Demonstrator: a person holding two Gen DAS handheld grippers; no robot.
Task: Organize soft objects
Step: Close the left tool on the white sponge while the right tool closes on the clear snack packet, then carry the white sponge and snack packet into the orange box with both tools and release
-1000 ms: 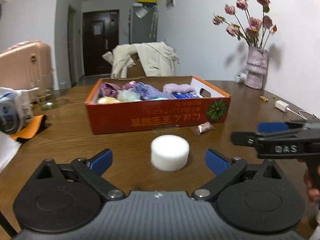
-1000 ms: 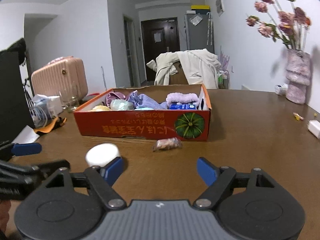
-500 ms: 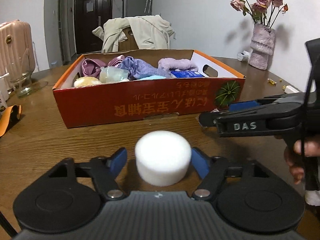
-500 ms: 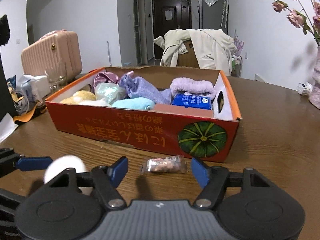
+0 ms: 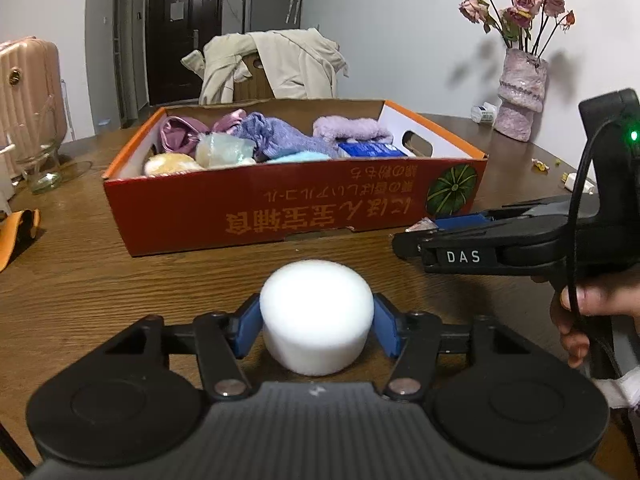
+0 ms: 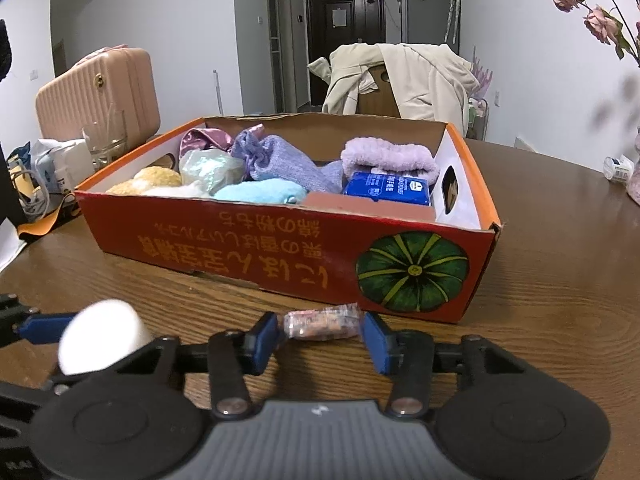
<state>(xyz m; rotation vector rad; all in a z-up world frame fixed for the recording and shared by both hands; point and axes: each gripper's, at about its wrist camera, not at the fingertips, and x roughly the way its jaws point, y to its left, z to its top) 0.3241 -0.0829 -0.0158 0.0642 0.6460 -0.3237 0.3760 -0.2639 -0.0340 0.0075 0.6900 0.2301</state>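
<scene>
Left gripper (image 5: 316,326): jaws closing around the white foam puck (image 5: 316,316); both blue pads touch its sides, so it is gripped where it stands on the table (image 5: 80,280).
Right gripper (image 6: 320,338): jaws closing with the small clear packet (image 6: 320,322) between them; the left pad touches the wrapper end, a narrow gap shows at the right pad, so the grip is not yet made.
Puck position: on the table, in front of the box (image 5: 296,208), well short of its near wall.
Packet position: on the table, just beside the box's near wall, below the green pumpkin print (image 6: 412,272).
Risk, puck: the foam is likely to compress under the pads. Over-squeezing could deform it or make it spring out on lifting.
Risk, packet: the wrapper is thin and slick. The pads could pinch only the twisted end, and the packet may then slide out or swing.
Risk, box wall: the packet lies close to the cardboard. A forward push of the right gripper could bump and shift the box.
Risk, crossing paths: the two grippers work near each other. Lifting both toward the box together could bring them into contact.
Box contents: pink satin cloth, purple knit cloth, lilac fluffy band, light blue cloth, pale wrapped bundle, yellow plush item, blue packet.
Box fill: the left and centre are crowded. The free space appears to be by the right end wall.
</scene>
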